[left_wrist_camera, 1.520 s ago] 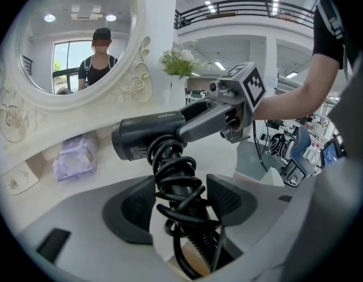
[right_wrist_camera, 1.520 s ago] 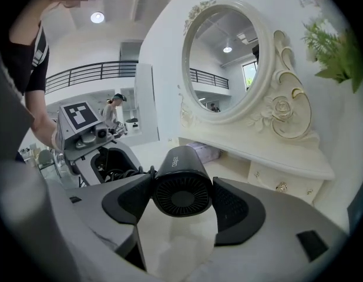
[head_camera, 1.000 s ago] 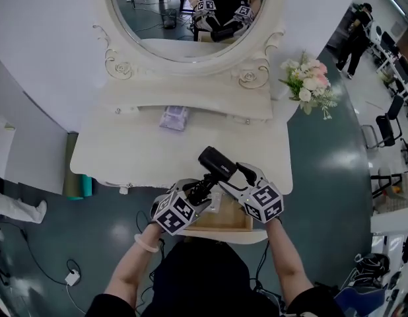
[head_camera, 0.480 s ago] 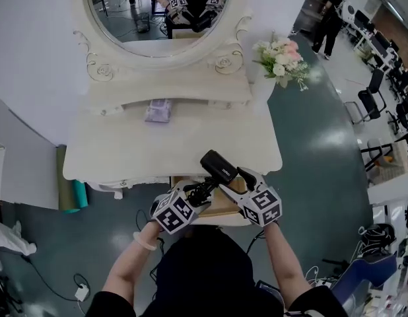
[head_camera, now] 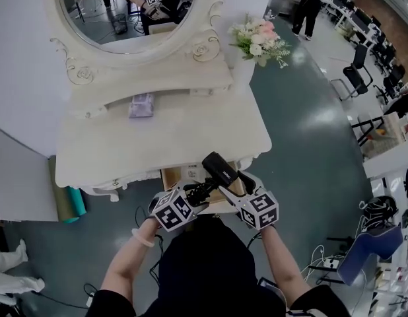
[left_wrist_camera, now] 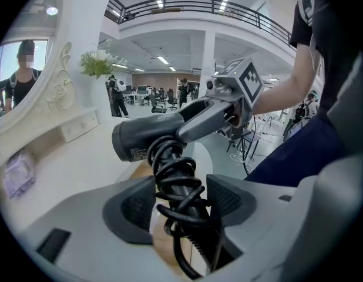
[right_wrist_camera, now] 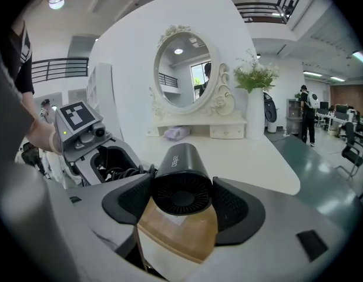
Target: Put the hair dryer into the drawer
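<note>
Closest to me, my left tool [left_wrist_camera: 180, 201] is closed on the handle [left_wrist_camera: 197, 245] of the hair dryer [left_wrist_camera: 147, 137]. The black cord [left_wrist_camera: 174, 178] is coiled round that handle and sits squeezed between the two pads. My right tool [right_wrist_camera: 182, 203] has the other end. Its jaws are clamped on either side of the round back of the barrel, and the vent grille faces straight at its camera.

So both tools carry the hair dryer between them. From the head view it hangs in the air, tilted, with the nozzle end up and pointing away from me. It sits right at the front edge of the desk [head_camera: 125, 147].

Directly beneath it is the drawer [head_camera: 183, 174], pulled open from under that front edge, its wooden bottom showing. The hair dryer is above it, not inside.

Farther out, a small pale purple packet [head_camera: 141, 104] lies near the back edge of the desk. Behind it stands the oval mirror [head_camera: 125, 8] in a carved white frame. A bunch of flowers [head_camera: 260, 37] stands at the back right corner.
</note>
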A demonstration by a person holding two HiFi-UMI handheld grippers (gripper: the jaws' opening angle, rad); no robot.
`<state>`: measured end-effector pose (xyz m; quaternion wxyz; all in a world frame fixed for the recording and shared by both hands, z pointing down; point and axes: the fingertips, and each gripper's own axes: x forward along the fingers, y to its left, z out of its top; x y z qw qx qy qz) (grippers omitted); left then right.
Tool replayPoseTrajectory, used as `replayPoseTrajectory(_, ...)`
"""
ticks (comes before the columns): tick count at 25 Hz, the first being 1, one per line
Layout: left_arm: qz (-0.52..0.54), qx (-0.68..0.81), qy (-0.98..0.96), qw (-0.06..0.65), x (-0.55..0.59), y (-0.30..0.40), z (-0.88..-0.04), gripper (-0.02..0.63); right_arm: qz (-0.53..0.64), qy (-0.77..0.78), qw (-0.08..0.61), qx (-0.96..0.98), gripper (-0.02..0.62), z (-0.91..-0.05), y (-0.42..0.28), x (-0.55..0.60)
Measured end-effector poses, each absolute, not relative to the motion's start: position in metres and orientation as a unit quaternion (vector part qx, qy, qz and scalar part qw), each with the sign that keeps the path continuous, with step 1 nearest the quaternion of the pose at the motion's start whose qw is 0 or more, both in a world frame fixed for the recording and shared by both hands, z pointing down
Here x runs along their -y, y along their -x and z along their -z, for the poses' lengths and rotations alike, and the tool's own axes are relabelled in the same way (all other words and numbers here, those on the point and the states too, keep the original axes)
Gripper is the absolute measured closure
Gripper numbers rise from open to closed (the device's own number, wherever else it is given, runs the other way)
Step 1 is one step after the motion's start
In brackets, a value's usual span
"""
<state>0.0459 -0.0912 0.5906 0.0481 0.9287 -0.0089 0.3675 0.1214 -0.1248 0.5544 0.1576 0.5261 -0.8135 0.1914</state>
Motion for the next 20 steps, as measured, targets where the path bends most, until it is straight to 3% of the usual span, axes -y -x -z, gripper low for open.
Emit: replayPoseTrajectory(20,-0.416,-0.116,-0.900,0.061,0.065,-0.052,-0.652,0.318,-0.298,-0.586,0.140,0.740,0.281,-0.628,-0.136,0.084)
